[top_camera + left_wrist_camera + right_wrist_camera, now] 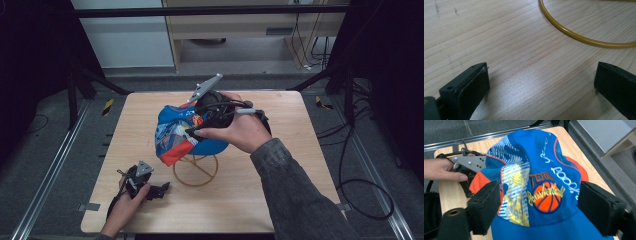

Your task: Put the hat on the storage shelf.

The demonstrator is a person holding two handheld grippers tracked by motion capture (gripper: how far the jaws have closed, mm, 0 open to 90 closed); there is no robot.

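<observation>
A blue cap (174,134) (544,165) with an orange basketball print and orange trim sits on a yellow wire stand (195,172). My right gripper (196,126) (539,212) hovers over the cap's front panel, open, its jaws spread wide to either side of the basketball print. My left gripper (161,190) (541,85) rests low on the wooden table (280,165) at the front left, open with nothing between its pads. Just beyond it lies the stand's yellow base ring (574,35). The right gripper view also shows the left gripper (471,163) and its hand beyond the cap.
The table's edges are near on all sides, with grey floor and metal rails (55,165) around it. Black frame posts (75,95) stand at the back corners. Cables (360,195) trail on the floor at the right.
</observation>
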